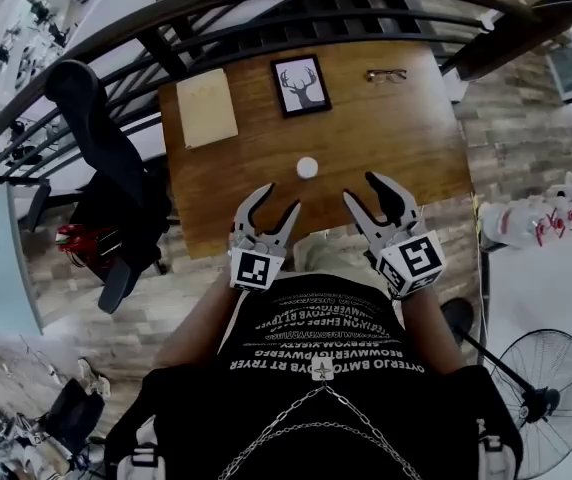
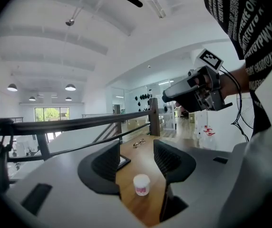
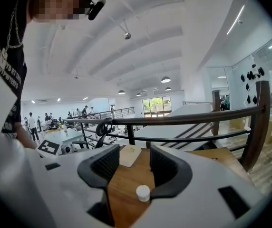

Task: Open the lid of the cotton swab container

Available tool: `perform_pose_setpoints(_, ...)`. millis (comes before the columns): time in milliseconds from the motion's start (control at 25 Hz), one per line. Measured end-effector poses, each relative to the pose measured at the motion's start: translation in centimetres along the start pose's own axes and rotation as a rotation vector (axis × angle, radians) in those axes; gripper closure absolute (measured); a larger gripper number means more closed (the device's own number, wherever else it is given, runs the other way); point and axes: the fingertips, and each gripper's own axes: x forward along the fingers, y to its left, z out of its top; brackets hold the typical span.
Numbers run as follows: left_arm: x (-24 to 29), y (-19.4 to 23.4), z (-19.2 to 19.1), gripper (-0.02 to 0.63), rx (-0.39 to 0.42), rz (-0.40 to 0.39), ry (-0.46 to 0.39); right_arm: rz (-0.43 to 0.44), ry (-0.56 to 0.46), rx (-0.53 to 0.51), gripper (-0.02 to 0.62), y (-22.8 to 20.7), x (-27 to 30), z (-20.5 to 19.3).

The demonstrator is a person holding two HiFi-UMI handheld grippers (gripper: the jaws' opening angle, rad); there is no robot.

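**Layout, left to right.** On the table [image 1: 386,138], a pale paper pad [image 1: 206,108] lies at the far left. A framed deer picture [image 1: 300,84] lies to its right, and a pair of glasses [image 1: 386,75] lies at the far right. The cotton swab container [image 1: 307,168] stands alone near the middle of the table, nearer to you than all three and well apart from them.

**Grippers.** Your left gripper [image 1: 279,200] hangs over the near edge of the table. Its fingers [image 2: 174,163] stand apart with nothing between them. Your right gripper [image 1: 362,190] is beside it, and its fingers [image 3: 102,167] are likewise spread and empty.

**Key relation.** The container lies beyond both sets of fingertips, on the line between the two grippers. It is ahead and to the right of the left gripper, and ahead and to the left of the right one. Each gripper view shows it ahead on the table, framed in the gap between the fingers and touched by neither. Neither hand looks clearly nearer.

**Container.** It is a small white round tub that stands upright, so its long axis is vertical. Its lid is on, and the contents are hidden. Judging from this, one gripper must steady the body while the other takes the lid from above.
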Motion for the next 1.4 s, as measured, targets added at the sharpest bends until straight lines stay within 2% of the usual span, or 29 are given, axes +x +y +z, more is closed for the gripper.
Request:
perform_pose_setpoints(560,5.7,-0.6,-10.8,0.356,-0.007,-0.023,0.165,0.071,0.027,0.063,0.387,-2.0,1.0,-4.4)
perform_pose_setpoints(720,7.4,-0.2,-12.6,0.348,-0.016,-0.034,0.180,0.092,0.029,0.037,0.387,-1.9,2.0,-5.0)
perform_pose_setpoints(960,9.9,-0.9,-16.4,0.331,-0.027,-0.082,0.225,0.110,0.064,0.074,0.387,-1.5,2.4,-7.0)
perform_pose_setpoints(1120,11.3,-0.9,-18.2,0.328,-0.042,-0.076,0.248,0.112,0.075,0.097,0.387,-1.7,2.1,-8.2)
perform_pose_setpoints(1280,12.6,-0.8,-19.0,0.327,-0.015,-0.057,0.246,0.100,0.095,0.107,0.388,-2.5,1.5,-9.0)
perform_pose_setpoints(1400,13.5,-1.3,-19.7,0.327,0.005,-0.075,0.264,0.093,0.103,0.115,0.388,-3.2,1.1,-9.2)
